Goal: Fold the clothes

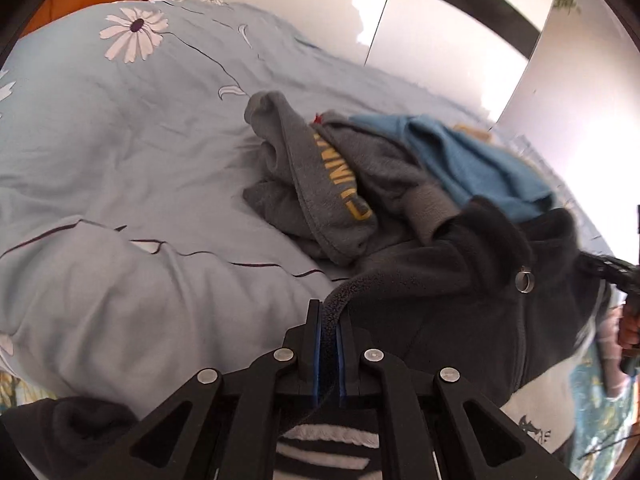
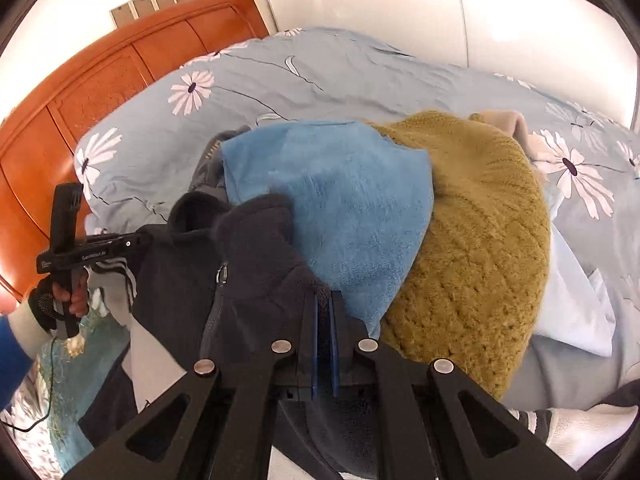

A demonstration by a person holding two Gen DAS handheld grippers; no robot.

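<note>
A dark fleece zip jacket (image 1: 452, 292) hangs stretched between both grippers above the bed. My left gripper (image 1: 329, 312) is shut on its thick hem edge. My right gripper (image 2: 324, 300) is shut on another edge of the same jacket (image 2: 248, 264). The jacket's zip pull (image 1: 525, 278) shows near its collar. Behind it lies a pile: a grey sweatshirt with yellow letters (image 1: 320, 184), a blue fleece garment (image 2: 340, 208) and a mustard knitted sweater (image 2: 480, 240). The left gripper's body (image 2: 92, 252) shows in the right wrist view, held by a hand.
The bed has a pale blue duvet with white flowers (image 1: 120, 140). An orange wooden headboard (image 2: 80, 100) stands at the left. White wardrobe doors (image 1: 440, 40) are behind the bed. A pale blue folded cloth (image 2: 572, 312) lies right of the sweater.
</note>
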